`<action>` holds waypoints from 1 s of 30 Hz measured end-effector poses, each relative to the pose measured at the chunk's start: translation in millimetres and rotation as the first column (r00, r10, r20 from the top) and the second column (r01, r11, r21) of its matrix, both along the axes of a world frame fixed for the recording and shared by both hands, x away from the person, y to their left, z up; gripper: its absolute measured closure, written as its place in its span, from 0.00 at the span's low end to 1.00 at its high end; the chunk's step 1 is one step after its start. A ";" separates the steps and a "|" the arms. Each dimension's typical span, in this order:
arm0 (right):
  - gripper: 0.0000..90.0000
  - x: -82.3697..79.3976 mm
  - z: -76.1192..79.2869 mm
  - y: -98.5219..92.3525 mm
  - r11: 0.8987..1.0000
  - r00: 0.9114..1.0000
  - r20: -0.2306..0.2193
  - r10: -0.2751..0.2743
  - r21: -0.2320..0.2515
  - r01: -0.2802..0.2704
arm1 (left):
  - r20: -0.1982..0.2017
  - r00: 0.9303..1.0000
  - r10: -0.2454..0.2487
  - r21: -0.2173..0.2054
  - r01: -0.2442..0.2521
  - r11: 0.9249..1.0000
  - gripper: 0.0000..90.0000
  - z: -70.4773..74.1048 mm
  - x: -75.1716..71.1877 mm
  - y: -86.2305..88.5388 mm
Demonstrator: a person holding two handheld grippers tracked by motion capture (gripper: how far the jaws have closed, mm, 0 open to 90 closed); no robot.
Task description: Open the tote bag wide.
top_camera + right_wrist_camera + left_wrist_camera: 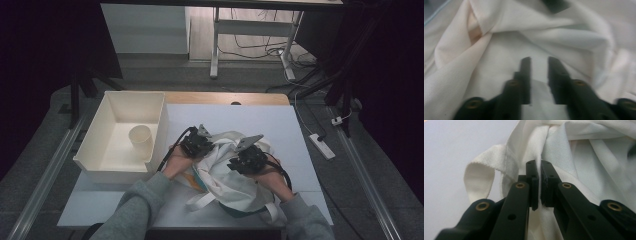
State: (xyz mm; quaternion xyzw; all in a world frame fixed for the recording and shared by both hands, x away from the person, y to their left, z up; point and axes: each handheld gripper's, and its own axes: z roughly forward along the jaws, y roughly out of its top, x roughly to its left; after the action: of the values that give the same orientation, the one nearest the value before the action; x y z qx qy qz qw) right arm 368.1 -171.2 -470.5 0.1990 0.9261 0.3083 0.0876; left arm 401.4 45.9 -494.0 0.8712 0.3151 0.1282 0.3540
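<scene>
Overhead, white bag [227, 172] beside bin [102, 127]; left tongs [539, 170] pinching its fabric; right tongs [539, 63] slightly parted, grasping nothing.

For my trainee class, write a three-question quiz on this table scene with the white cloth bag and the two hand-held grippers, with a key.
1. True or false: the left gripper is shut on a fold of the white cloth bag.
2. What stands inside the white bin? A) a paper cup B) a bowl C) a bottle
3. In the right gripper view, do the pads of the right gripper pinch cloth, or is there a gap between them?

Key: 1 true; 2 A, the paper cup; 3 a gap, with bag cloth behind it and nothing pinched.
</scene>
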 end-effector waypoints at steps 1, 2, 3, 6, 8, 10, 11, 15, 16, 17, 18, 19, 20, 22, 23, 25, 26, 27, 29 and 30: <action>0.96 1.6 -3.6 4.1 1.000 1.000 0.004 0.000 -0.024 0.001 | 0.000 1.000 0.000 0.001 0.000 1.000 0.94 -0.1 0.0 -0.1; 0.99 3.2 -6.3 7.2 0.999 1.000 0.002 -0.002 -0.038 0.002 | -0.001 1.000 0.000 0.002 0.000 1.000 0.94 -0.1 0.0 -0.2; 1.00 4.5 -8.1 9.6 0.999 1.000 -0.001 0.000 -0.044 0.000 | -0.001 1.000 0.000 0.003 0.000 1.000 0.94 -0.3 0.1 -0.3; 1.00 8.9 -14.5 19.6 0.994 1.000 -0.004 0.010 -0.105 -0.010 | -0.003 1.000 0.001 0.006 -0.001 1.000 0.94 -1.0 0.3 -0.7; 1.00 11.5 -18.9 21.2 0.990 0.999 -0.039 0.002 -0.138 -0.008 | -0.004 1.000 0.002 0.008 -0.002 1.000 0.94 -1.1 0.1 -0.9; 1.00 13.2 -22.4 18.9 0.989 0.997 -0.080 -0.003 -0.147 -0.008 | -0.005 1.000 0.004 0.013 -0.004 1.000 0.94 -1.4 -0.2 -1.3; 1.00 13.3 -22.8 16.6 0.989 0.995 -0.101 -0.006 -0.150 -0.009 | -0.006 1.000 0.005 0.016 -0.005 1.000 0.94 -1.4 -0.2 -1.4; 1.00 7.8 -25.1 8.9 0.988 0.990 -0.136 -0.022 -0.155 0.000 | -0.011 1.000 0.006 0.023 -0.006 1.000 0.94 -1.6 -0.2 -1.3; 1.00 6.0 -26.9 6.8 0.986 0.989 -0.143 -0.022 -0.166 -0.003 | -0.013 1.000 0.007 0.024 -0.006 1.000 0.95 -1.7 -0.1 -1.1; 1.00 3.7 -28.6 4.8 0.985 0.989 -0.145 -0.028 -0.170 0.003 | -0.014 1.000 0.008 0.023 -0.008 1.000 0.95 -1.9 0.0 -0.7; 1.00 1.2 -29.6 2.0 0.987 0.989 -0.143 -0.042 -0.158 0.019 | -0.016 1.000 0.008 0.024 -0.007 1.000 0.95 -2.0 0.2 -0.4; 1.00 -0.4 -29.7 0.2 0.987 0.988 -0.144 -0.053 -0.157 0.031 | -0.019 1.000 0.007 0.025 -0.007 1.000 0.95 -1.9 0.3 0.2; 1.00 -2.0 -29.2 -1.4 0.987 0.988 -0.143 -0.060 -0.156 0.037 | -0.020 1.000 0.008 0.024 -0.008 1.000 0.95 -2.0 0.4 0.5; 1.00 -6.2 -28.6 -3.9 0.987 0.989 -0.131 -0.069 -0.154 0.048 | -0.020 1.000 0.010 0.021 -0.009 1.000 0.95 -2.1 0.3 0.7; 1.00 -7.8 -28.3 -4.9 0.987 0.989 -0.128 -0.071 -0.155 0.051 | -0.021 1.000 0.009 0.021 -0.009 1.000 0.95 -2.2 0.4 0.9; 1.00 -11.9 -27.6 -9.0 0.988 0.989 -0.125 -0.076 -0.145 0.057 | -0.022 1.000 0.008 0.021 -0.008 1.000 0.95 -2.5 0.4 0.8; 1.00 -13.1 -27.7 -10.4 0.988 0.989 -0.127 -0.077 -0.141 0.059 | -0.023 1.000 0.007 0.021 -0.007 1.000 0.95 -2.6 0.5 0.8; 1.00 -14.4 -28.3 -12.2 0.989 0.989 -0.128 -0.079 -0.136 0.061 | -0.024 1.000 0.006 0.022 -0.005 1.000 0.95 -2.6 0.5 0.7; 1.00 -16.7 -31.8 -14.1 0.990 0.989 -0.122 -0.082 -0.128 0.067 | -0.023 1.000 0.006 0.023 -0.006 1.000 0.95 -2.8 0.4 0.4; 1.00 -17.1 -32.7 -14.2 0.990 0.989 -0.118 -0.083 -0.125 0.069 | -0.024 1.000 0.006 0.023 -0.006 1.000 0.95 -2.8 0.4 0.5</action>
State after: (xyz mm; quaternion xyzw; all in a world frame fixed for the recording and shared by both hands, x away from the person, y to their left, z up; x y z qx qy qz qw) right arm 351.0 -185.4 -503.1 0.2471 0.9385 0.2352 0.0540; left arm 401.8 46.4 -496.8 0.8757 0.3205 0.1226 0.3398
